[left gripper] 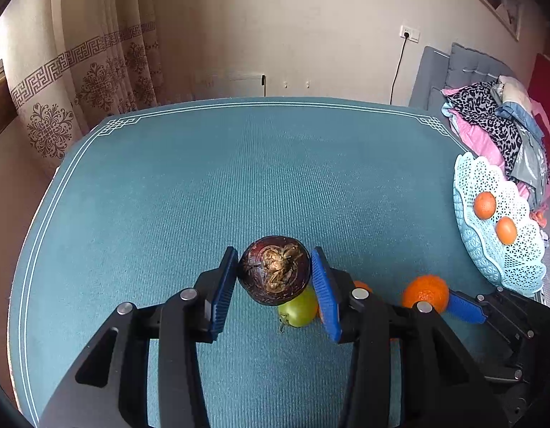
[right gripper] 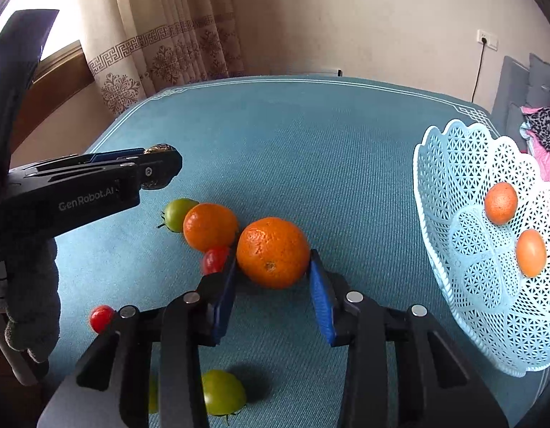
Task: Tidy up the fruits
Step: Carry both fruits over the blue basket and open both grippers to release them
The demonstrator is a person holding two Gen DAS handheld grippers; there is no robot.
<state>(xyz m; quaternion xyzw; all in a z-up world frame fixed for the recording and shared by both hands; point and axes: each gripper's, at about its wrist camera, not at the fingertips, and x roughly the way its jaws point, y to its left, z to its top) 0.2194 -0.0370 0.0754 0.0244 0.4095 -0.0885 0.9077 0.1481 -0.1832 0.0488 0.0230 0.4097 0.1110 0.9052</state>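
Mangosteen (left gripper: pixel 274 270): round and dark purple, no clear long axis; its brown, dried calyx end faces the left wrist camera; it sits clamped between the blue pads of the left gripper (left gripper: pixel 274 267), above the table
Held orange (right gripper: pixel 273 252): round, its small navel spot turned toward the right wrist camera; the blue pads of the right gripper (right gripper: pixel 273 264) press on both its flanks; whether it touches the cloth I cannot tell
Other fruit on the table: a second orange (right gripper: pixel 210 226) just beside the held one, a green tomato (right gripper: pixel 176 214) behind that with its stem end pointing left, a red cherry tomato (right gripper: pixel 215 260) by the right gripper's left finger, another red one (right gripper: pixel 101 318) nearer the left edge, one more green tomato (right gripper: pixel 223 392) close under the camera
Basket (right gripper: pixel 449 192): pale blue lattice, tilted, at the right of the table, holding two small orange fruits (right gripper: pixel 500 202)
Surface: teal ribbed tablecloth (left gripper: pixel 239 178) with a white line border
Room: cream wall with a socket, patterned curtain (left gripper: pixel 96 82) at left, grey sofa with heaped clothes at right
Left gripper pose: angled down over the table, level jaws, seen side-on from the right wrist view
Right gripper pose: angled down, low over the cloth, fingers narrowed onto the orange
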